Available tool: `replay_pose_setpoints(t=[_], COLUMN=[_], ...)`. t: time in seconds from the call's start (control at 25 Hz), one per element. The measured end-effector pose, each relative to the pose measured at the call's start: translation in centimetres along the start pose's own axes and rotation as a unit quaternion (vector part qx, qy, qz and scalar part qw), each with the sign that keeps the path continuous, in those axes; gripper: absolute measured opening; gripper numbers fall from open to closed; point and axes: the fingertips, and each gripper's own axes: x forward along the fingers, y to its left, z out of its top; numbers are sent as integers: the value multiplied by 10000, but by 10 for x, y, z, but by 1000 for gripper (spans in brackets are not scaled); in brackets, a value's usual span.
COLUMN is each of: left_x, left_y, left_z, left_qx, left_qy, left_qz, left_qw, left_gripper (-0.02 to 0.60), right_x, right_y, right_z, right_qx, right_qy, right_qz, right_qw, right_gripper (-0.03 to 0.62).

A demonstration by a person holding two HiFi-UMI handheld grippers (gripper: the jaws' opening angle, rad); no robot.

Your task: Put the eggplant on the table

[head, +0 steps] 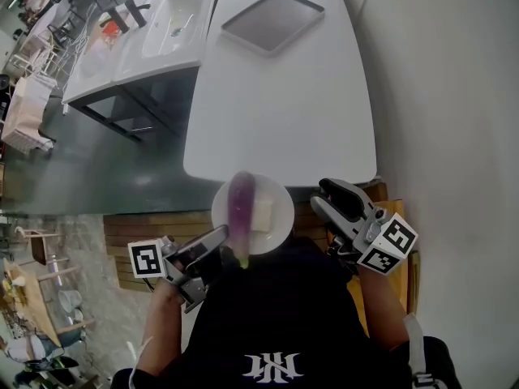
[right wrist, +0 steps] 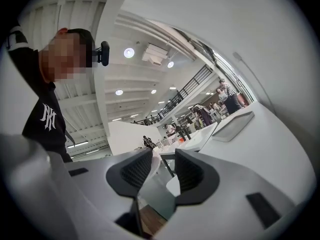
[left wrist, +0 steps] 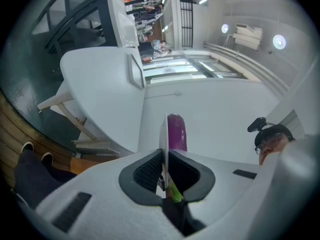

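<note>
A purple eggplant [head: 241, 205] with a green stem lies on a round white plate [head: 278, 203], held in the air just short of the near edge of the white table [head: 276, 112]. My left gripper [head: 219, 235] is shut on the plate's near-left rim. In the left gripper view the rim [left wrist: 164, 129] runs edge-on between the pads, with the eggplant [left wrist: 176, 133] just right of it. My right gripper [head: 322, 194] is open, close to the plate's right side. In the right gripper view its jaws [right wrist: 164, 166] stand apart and press on nothing.
A grey rectangular tray [head: 272, 21] lies at the table's far end. To the left stands a white sink unit [head: 162, 31] over a dark floor. Wooden planks [head: 146, 229] lie below the plate. A white wall runs along the table's right side.
</note>
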Motion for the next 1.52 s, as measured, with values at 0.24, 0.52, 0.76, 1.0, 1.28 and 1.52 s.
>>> replay_pose_setpoints(t=[0.24, 0.52, 0.76, 1.0, 1.28, 1.52], left_x=[10, 29, 48, 57, 69, 72], left_y=[-2, -10, -4, -5, -11, -17], left_z=[-1, -7, -6, -3, 14, 30], left_qx=[-121, -146, -155, -135, -15, -101], left_qy=[-57, -97, -128, -106, -133, -186], left_qz=[39, 170, 240, 261, 191, -72], left_qw=[9999, 9997, 9995, 9995, 9997, 9998], left_gripper=[21, 21, 21, 21, 21, 21], right_x=[-6, -20, -24, -28, -31, -26], right_y=[1, -4, -18, -25, -38, -37], right_z=[-2, 5, 3, 6, 17, 17], right_qx=[342, 532, 605, 799, 844, 844], right_qy=[80, 178, 269, 224, 192, 196], right_qz=[248, 351, 532, 533, 383, 252], right_qw=[9991, 9978, 9964, 9951, 9955, 9959], right_gripper=[115, 106, 103, 104, 117, 126])
